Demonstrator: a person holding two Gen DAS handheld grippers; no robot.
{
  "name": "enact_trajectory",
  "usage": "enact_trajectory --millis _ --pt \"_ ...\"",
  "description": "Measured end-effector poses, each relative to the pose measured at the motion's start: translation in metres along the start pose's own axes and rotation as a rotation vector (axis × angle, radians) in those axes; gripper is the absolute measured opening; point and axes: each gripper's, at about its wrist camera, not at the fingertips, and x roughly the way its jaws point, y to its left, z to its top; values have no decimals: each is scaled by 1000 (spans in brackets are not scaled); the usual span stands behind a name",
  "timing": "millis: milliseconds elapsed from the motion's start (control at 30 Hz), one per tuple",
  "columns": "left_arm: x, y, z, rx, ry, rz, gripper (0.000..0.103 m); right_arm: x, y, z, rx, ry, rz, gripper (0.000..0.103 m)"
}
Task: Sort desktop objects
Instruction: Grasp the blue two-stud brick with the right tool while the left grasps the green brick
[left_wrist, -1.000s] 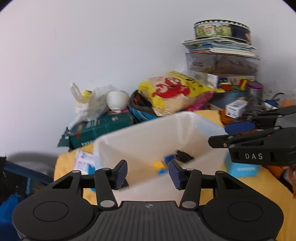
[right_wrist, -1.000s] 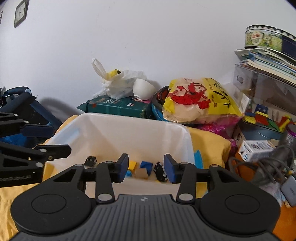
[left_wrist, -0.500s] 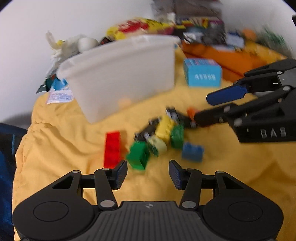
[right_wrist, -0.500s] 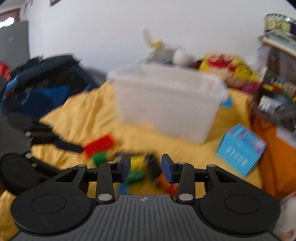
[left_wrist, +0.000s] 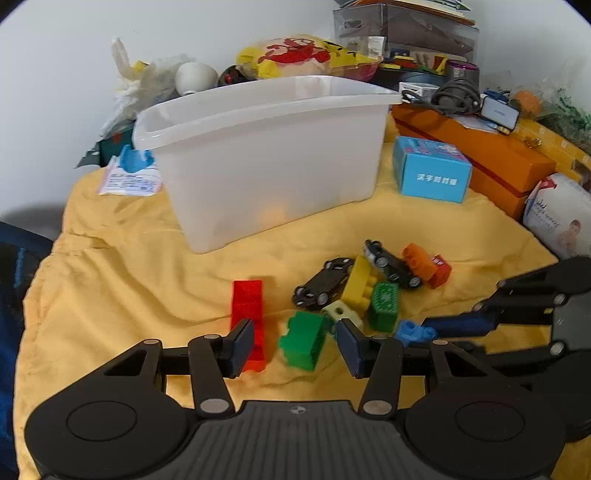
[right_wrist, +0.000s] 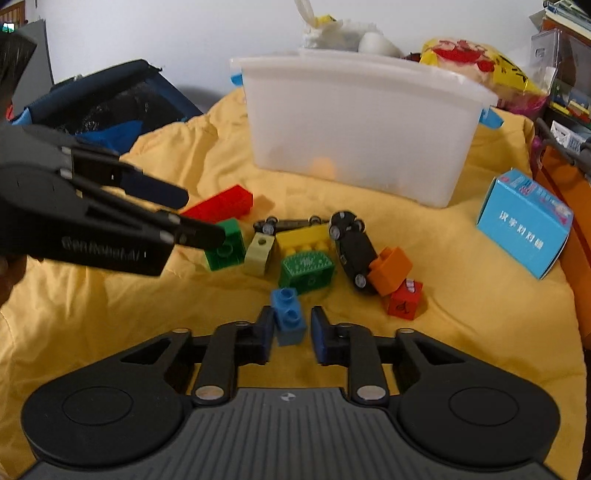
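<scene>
Through my left wrist camera, my left gripper (left_wrist: 295, 345) hung wide open over the yellow cloth (left_wrist: 122, 280) and held nothing; the green brick (left_wrist: 303, 343) sat in the gap between its pads without touching either, and the red brick (left_wrist: 248, 314) lay partly behind the left pad. Just beyond were the pale brick (left_wrist: 340, 312), the yellow brick (left_wrist: 360, 284), a dark green block (left_wrist: 385, 304), two black toy cars (left_wrist: 323, 282), an orange brick (left_wrist: 419, 258) and a small red block (left_wrist: 440, 271), all bunched in front of the white bin (left_wrist: 266, 158). My right gripper (left_wrist: 443, 328) came in low from the right by the blue brick (left_wrist: 413, 330). A blue box (left_wrist: 430, 170) stood beside the bin. Through my right wrist camera, my right gripper (right_wrist: 291, 330) was partly open, its pads on either side of the blue brick (right_wrist: 288, 314) with a sliver of gap showing, so nothing was clamped. My left gripper (right_wrist: 192, 218) reached in from the left, spread open above the green brick (right_wrist: 227, 245), with the white bin (right_wrist: 354, 133) farther back on the cloth.
</scene>
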Motion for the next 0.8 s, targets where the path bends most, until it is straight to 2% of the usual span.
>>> enact_trajectory --millis 100,233,433,500,667,800 --pt "4 -3 2 14 2 -7 54 -6 0 -3 10 -2 1 18" --pt "14 -5 1 25 30 -12 53 -23 -1 -9 -21 -23 -29 18" --pt "25 -5 -5 53 91 -21 26 -43 -11 -26 35 -7 -61 18" --pt "20 -8 -8 74 87 -36 26 -46 -14 -31 54 0 -68 18" --pt "-5 -30 -23 218 68 -12 26 -52 -19 -36 75 2 -81 18" --pt "-15 -55 -40 344 81 -1 27 -51 -18 -40 62 10 -77 18"
